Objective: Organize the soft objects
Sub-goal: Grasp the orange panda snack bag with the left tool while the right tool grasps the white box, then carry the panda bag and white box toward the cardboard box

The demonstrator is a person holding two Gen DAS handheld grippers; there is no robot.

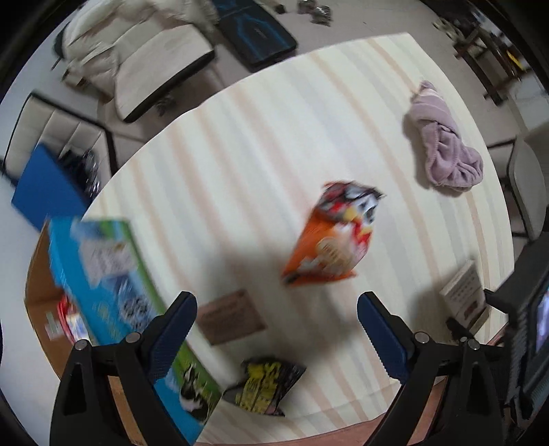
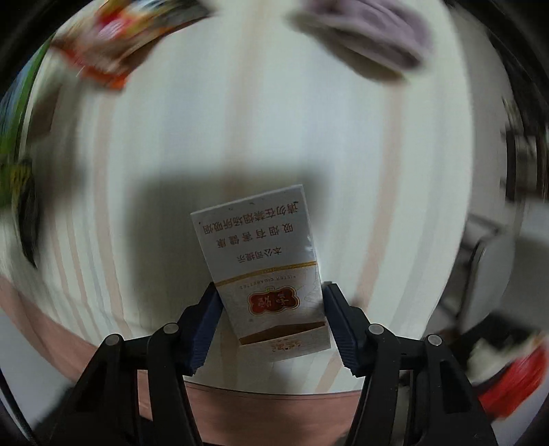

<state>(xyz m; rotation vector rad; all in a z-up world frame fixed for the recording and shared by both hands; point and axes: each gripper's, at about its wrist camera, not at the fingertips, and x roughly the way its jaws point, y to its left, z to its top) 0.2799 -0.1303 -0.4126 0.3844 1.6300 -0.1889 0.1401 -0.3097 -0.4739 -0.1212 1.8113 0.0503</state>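
The left gripper [image 1: 276, 314] hangs above the striped table [image 1: 260, 144] with its jaws wide apart and nothing between them. Below it, near the table's middle, lies an orange snack bag [image 1: 326, 240]. A purple cloth [image 1: 446, 151] sits crumpled at the far right, well apart from the bag. A black-and-yellow packet [image 1: 264, 387] lies at the near edge, with a flat brown card [image 1: 230, 320] just beyond it. At the left a blue-and-green carton [image 1: 113, 274] stands open at the table's side, and a white pack [image 1: 463, 295] shows at the right edge.

In the right wrist view, the right gripper [image 2: 271, 305] has that white pack [image 2: 271, 271] between its jaws, a cigarette box with red lettering. The blue pads sit right against its two sides at the near end, so it looks clamped. The pack tilts slightly over the table [image 2: 240, 120]. The cloth [image 2: 363, 31] and the snack bag [image 2: 113, 37] are blurred at the far edge.
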